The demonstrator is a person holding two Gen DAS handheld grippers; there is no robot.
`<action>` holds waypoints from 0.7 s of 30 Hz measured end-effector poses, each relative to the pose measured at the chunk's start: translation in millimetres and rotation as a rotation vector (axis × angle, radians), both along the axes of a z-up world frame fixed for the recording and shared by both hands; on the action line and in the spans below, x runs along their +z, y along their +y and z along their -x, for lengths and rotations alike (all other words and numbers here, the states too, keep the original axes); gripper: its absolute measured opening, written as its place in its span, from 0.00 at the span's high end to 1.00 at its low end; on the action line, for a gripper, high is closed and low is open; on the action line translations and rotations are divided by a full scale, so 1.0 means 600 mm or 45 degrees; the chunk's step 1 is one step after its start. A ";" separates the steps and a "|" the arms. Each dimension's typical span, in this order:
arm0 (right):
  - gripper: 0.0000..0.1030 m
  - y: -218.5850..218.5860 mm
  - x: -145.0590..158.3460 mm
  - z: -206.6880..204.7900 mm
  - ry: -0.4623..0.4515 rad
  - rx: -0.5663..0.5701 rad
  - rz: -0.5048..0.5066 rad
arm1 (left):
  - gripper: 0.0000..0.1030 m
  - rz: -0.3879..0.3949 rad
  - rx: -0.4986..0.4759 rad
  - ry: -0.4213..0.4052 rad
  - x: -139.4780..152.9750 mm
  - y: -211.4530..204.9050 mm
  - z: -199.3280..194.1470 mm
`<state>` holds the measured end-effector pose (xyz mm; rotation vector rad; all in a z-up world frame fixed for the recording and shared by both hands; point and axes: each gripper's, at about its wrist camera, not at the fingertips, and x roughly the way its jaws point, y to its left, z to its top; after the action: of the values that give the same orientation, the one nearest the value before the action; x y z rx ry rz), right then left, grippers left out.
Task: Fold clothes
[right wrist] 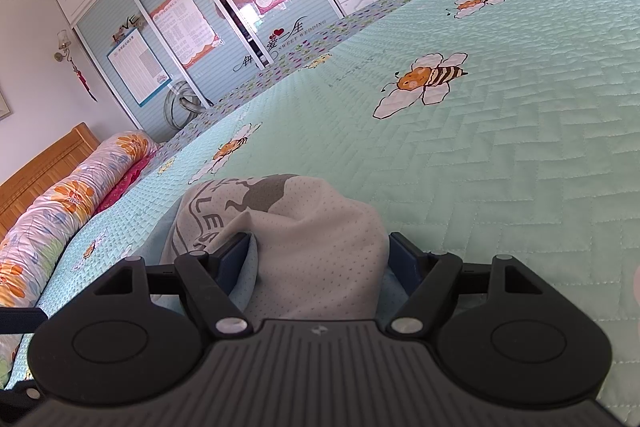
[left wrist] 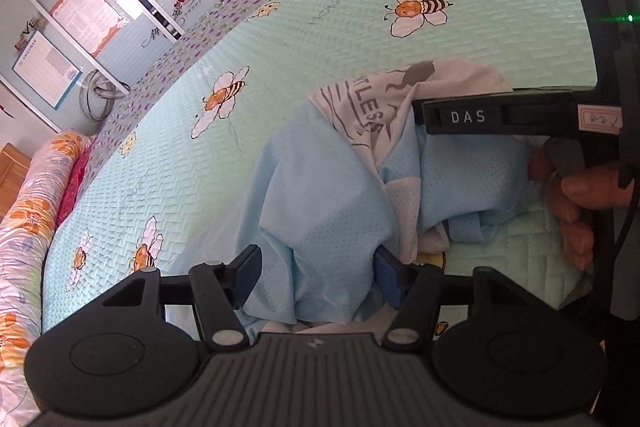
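Between the left gripper's (left wrist: pixel 316 277) spread fingers bulges a fold of the light blue shirt (left wrist: pixel 320 195), apparently not yet pinched. Just beyond, the right gripper (right wrist: pixel 322 259) stands wide too, its jaws around the shirt's grey printed panel (right wrist: pixel 304 227), whether clamped I cannot tell. Farther out stretches the mint bee-print quilt (right wrist: pixel 500 147) under the bunched garment
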<state>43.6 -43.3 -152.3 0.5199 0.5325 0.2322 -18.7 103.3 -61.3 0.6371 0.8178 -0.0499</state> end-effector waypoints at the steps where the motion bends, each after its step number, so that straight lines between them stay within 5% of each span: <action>1: 0.27 -0.001 0.000 -0.001 0.000 0.000 0.000 | 0.38 -0.003 -0.001 -0.001 0.000 -0.001 0.000; 21: 0.27 0.000 -0.003 -0.004 -0.004 0.001 0.008 | 0.38 -0.018 -0.011 0.009 -0.007 -0.001 -0.007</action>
<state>45.8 -43.4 -154.0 0.5130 0.5306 0.2320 -14.7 102.9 -65.3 0.6545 0.8225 -0.0540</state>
